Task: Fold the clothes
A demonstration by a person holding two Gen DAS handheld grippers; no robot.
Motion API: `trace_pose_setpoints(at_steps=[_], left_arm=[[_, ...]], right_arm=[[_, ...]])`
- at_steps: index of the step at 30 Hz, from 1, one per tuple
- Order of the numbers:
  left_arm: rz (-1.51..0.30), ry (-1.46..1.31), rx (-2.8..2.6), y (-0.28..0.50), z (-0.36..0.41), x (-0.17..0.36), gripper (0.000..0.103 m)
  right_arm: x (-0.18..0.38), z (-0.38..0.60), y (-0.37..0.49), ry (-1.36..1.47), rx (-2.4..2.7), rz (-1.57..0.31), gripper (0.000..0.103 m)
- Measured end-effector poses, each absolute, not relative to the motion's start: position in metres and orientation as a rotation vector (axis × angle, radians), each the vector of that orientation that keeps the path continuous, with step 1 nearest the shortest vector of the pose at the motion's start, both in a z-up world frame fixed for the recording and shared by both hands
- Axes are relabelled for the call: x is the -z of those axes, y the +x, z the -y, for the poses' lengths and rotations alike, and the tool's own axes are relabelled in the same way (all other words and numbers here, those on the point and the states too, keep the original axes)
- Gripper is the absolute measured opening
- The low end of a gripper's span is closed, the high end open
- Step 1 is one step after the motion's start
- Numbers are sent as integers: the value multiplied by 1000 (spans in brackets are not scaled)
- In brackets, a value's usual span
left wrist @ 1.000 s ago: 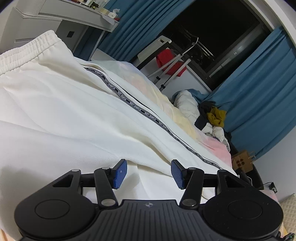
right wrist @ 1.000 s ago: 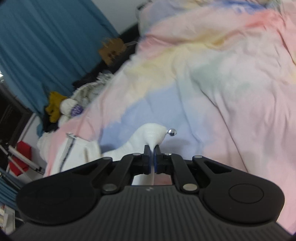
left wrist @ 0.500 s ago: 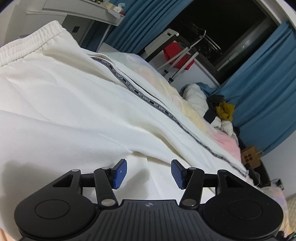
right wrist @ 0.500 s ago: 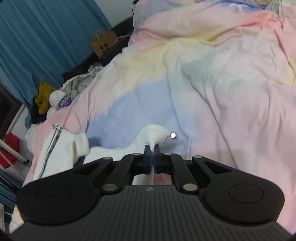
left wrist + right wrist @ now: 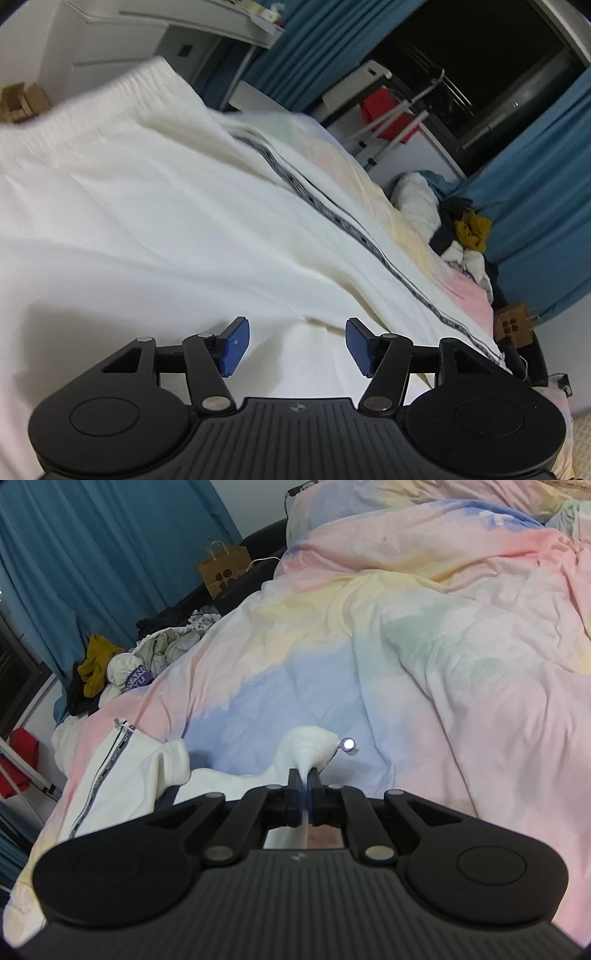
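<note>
On the bed, a pair of white trousers (image 5: 155,206) was spread over a pastel duvet (image 5: 424,657), its ribbed waistband seen at the far upper left of the left wrist view and a dark patterned side stripe (image 5: 332,218) running diagonally along one leg. The left gripper (image 5: 297,347) was held just above the white cloth with its blue pads (image 5: 233,346) wide apart and nothing caught between them. The right gripper (image 5: 304,794) was clamped tight on a pinched-up fold of the same trousers (image 5: 306,749), beside which a small metal cord tip (image 5: 348,744) was seen. A pile of clothes (image 5: 110,672) and a brown paper bag (image 5: 223,572) were visible beyond the bed's edge.
</note>
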State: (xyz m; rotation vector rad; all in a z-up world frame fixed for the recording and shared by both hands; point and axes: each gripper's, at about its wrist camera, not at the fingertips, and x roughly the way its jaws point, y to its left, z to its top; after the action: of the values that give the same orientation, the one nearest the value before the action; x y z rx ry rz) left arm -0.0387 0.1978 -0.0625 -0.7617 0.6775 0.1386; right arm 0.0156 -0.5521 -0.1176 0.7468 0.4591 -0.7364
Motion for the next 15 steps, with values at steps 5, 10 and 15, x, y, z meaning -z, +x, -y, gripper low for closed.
trace_pose_setpoints(at_steps=[5,10,15], left_arm=[[-638,-815,-234,-80,-255,33,77],[-594,-869,-354,-128,-309,16,79],[-572,-966,-432,-163,-340,29,81]], right_arm=[[120,554,16,774,731,-449,6],[119,556,16,797,731,-437,6],[121,558,13,831,736,-431,6]])
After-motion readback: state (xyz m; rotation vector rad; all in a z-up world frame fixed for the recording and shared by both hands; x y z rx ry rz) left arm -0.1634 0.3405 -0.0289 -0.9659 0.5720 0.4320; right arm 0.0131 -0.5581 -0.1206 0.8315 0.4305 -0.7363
